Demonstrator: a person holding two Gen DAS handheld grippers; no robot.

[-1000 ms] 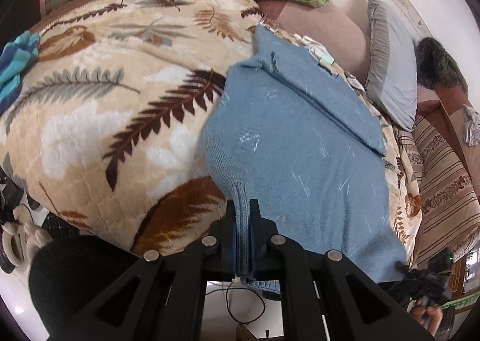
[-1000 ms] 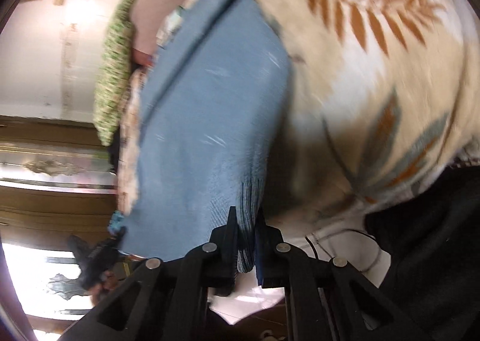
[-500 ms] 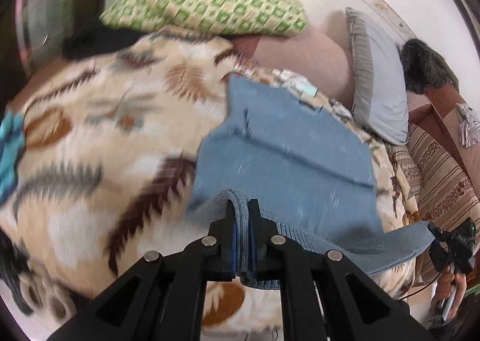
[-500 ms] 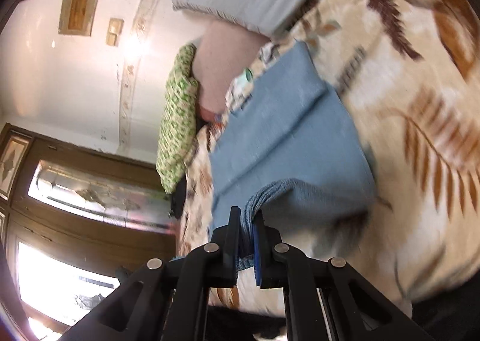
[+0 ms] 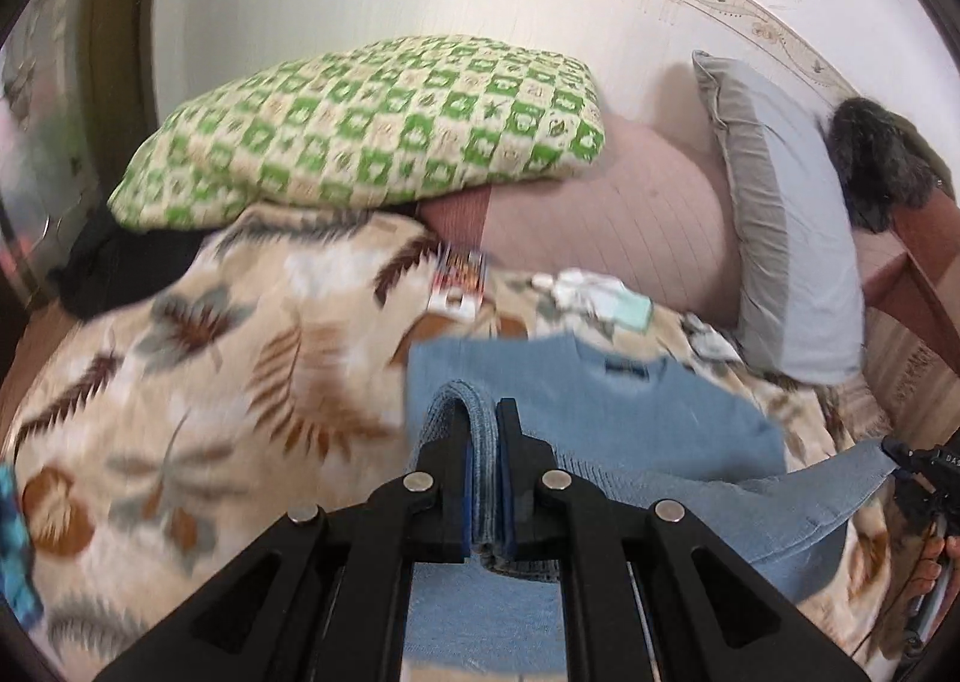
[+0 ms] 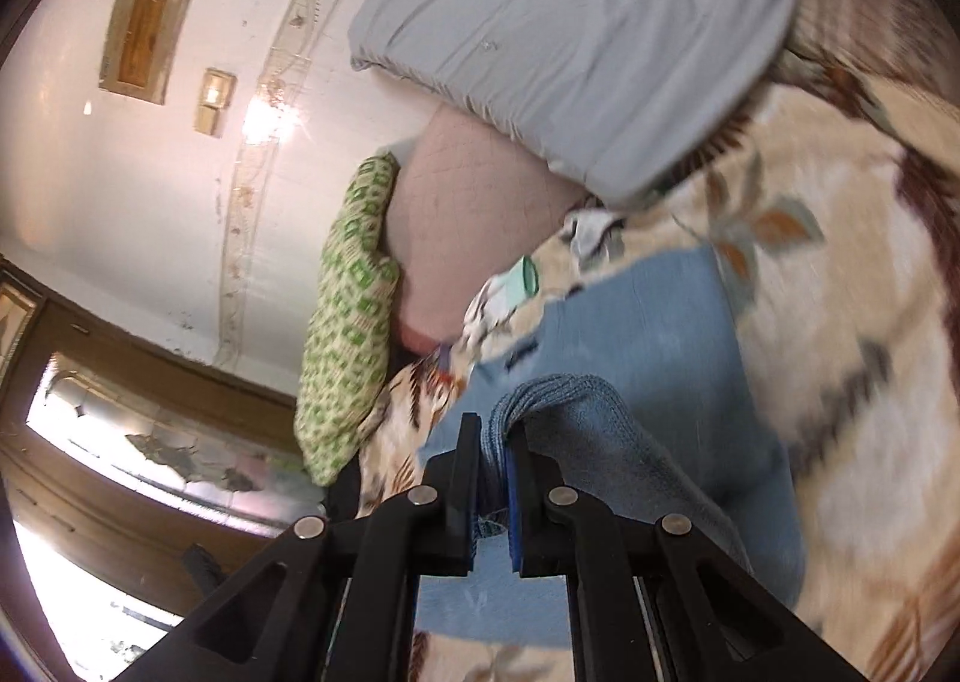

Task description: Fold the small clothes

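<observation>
A light blue knit sweater [image 5: 630,418] lies on the leaf-patterned blanket [image 5: 198,412], its collar end toward the pillows. My left gripper [image 5: 486,418] is shut on one corner of the ribbed hem, which folds over the fingertips. My right gripper [image 6: 495,430] is shut on the other hem corner, and the sweater [image 6: 654,358] doubles over beneath it. In the left wrist view the right gripper [image 5: 906,460] shows at the far right, with the hem stretched in a band between the two. The lower half hangs raised over the upper half.
A green checked pillow [image 5: 372,130], a pink bolster [image 5: 618,226] and a grey pillow [image 5: 786,214] line the wall behind the sweater. Small crumpled garments [image 5: 594,292] lie near the collar. A dark cloth [image 5: 120,262] sits at the left. A wooden bed frame [image 5: 918,262] is at the right.
Both grippers have lifted the hem off the near bed edge and carried it up and forward toward the pillows, doubling the sweater over itself. Both views are motion-blurred.
</observation>
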